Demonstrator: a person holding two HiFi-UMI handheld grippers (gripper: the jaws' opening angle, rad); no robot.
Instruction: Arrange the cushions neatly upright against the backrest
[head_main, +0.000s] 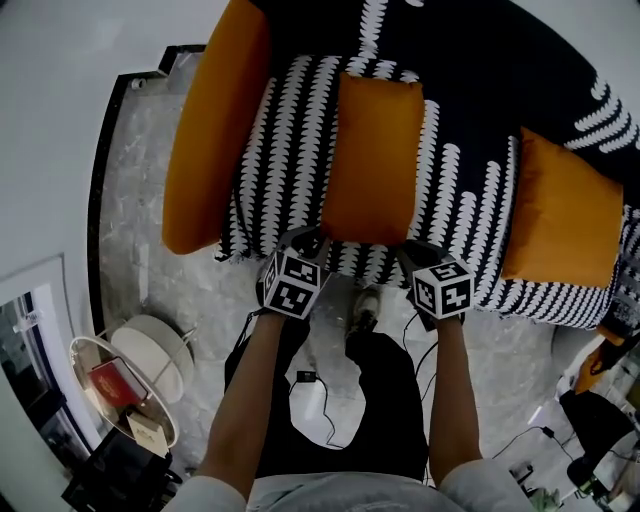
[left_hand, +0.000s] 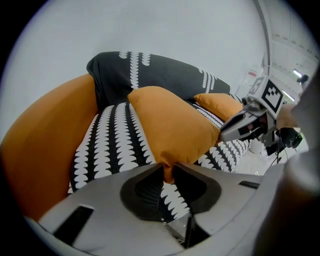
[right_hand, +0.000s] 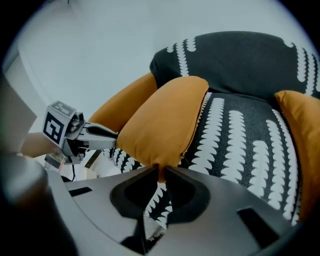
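Two tools were in view, the left tool (head_main: 305, 236) and the right tool (head_main: 419, 249). Each bore one marker cube, making two: the left cube (head_main: 292, 283) and the right cube (head_main: 441, 288). Two bare forearms showed behind them, the left forearm (head_main: 248, 390) and the right forearm (head_main: 452, 400). Small orange cushions numbered two — the middle cushion (head_main: 372, 160) and the right cushion (head_main: 563, 210). One longer orange pad (head_main: 215, 130) lay at the left end of the one sofa (head_main: 288, 150), patterned black and white. One round glass-topped desk (head_main: 75, 365) carried two small items: one red box (head_main: 110, 382) and one pale card (head_main: 148, 432). Beside it stood one white drum-shaped object (head_main: 158, 355). One pale shoe (head_main: 366, 308) showed — no second.
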